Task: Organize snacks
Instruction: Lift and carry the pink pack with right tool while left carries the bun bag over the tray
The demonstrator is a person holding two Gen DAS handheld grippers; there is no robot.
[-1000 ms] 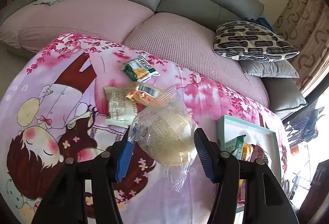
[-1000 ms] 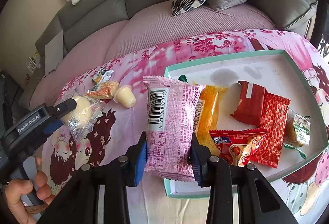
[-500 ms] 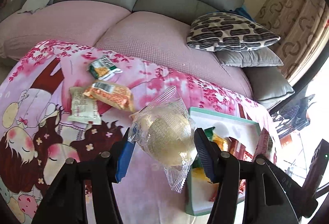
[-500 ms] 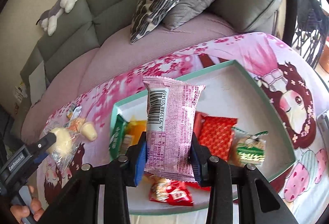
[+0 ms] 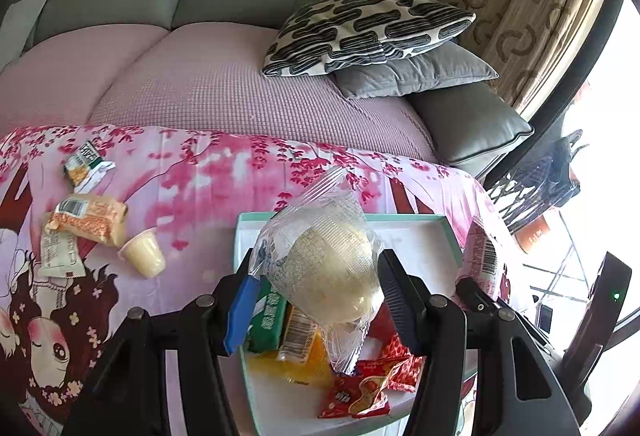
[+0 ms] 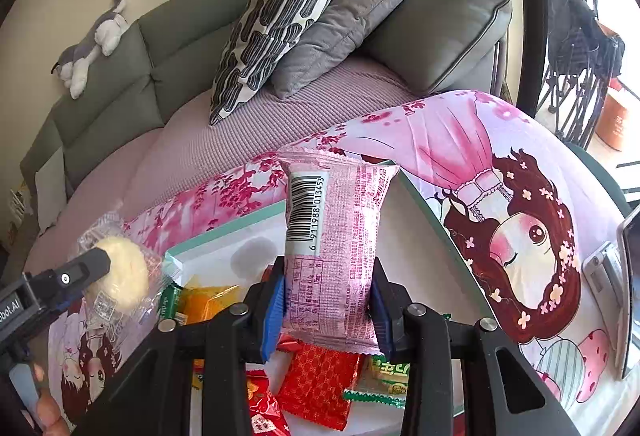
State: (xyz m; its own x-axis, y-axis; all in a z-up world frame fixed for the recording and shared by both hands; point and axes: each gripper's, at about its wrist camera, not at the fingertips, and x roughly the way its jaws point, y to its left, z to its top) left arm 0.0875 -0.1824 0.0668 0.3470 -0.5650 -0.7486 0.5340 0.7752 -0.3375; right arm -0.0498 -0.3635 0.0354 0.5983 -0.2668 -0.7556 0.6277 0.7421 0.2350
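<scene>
My left gripper (image 5: 316, 300) is shut on a pale round bun in a clear bag (image 5: 332, 272) and holds it above the left part of a teal-rimmed white tray (image 5: 412, 219). The bun also shows in the right wrist view (image 6: 120, 272). My right gripper (image 6: 328, 304) is shut on a pink snack packet (image 6: 334, 236), upright above the same tray (image 6: 224, 232). The tray holds green, orange and red packets (image 5: 368, 392). On the pink cartoon cloth left of the tray lie a jelly cup (image 5: 144, 258), an orange packet (image 5: 88, 216), a green packet (image 5: 84, 160) and a white packet (image 5: 58, 254).
A grey sofa with a pink cover (image 5: 224, 84), a black-and-white patterned pillow (image 5: 368, 24) and a grey cushion (image 5: 412, 72) stands behind the table. A plush toy (image 6: 90, 44) lies on the sofa back. A phone (image 6: 608, 272) lies on the cloth at the right.
Both grippers have moved right with their snacks. The bun now hangs over the tray's left part; the pink packet has moved toward the tray's far right corner.
</scene>
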